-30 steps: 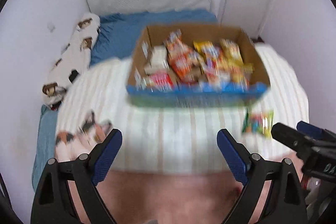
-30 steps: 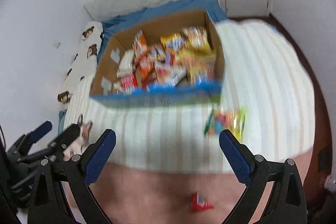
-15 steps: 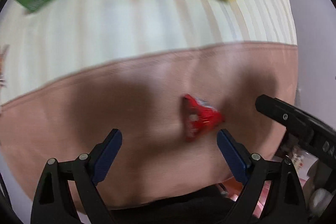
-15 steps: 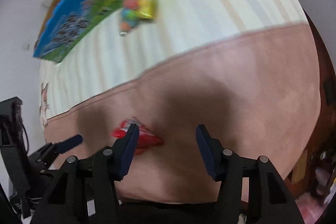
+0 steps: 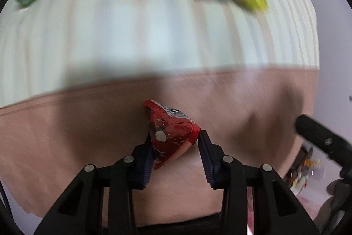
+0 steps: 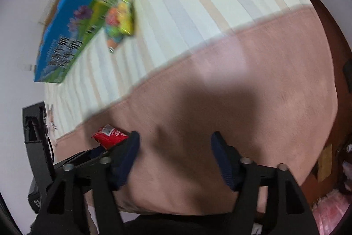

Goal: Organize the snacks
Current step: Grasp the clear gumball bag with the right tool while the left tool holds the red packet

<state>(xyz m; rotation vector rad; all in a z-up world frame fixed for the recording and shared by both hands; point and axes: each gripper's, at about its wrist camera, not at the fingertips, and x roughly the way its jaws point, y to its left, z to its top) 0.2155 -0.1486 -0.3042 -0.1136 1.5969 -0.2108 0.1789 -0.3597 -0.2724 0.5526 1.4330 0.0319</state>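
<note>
The red snack packet is being pinched between the narrowed left tongs on the pink blanket; light, crinkly and slippery foil is being judged, best gripped mid-body. The right tongs are being held wide, empty

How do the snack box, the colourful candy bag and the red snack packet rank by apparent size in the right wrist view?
1. Snack box
2. Colourful candy bag
3. Red snack packet, partly hidden, so bag versus packet stays unsure.
</note>
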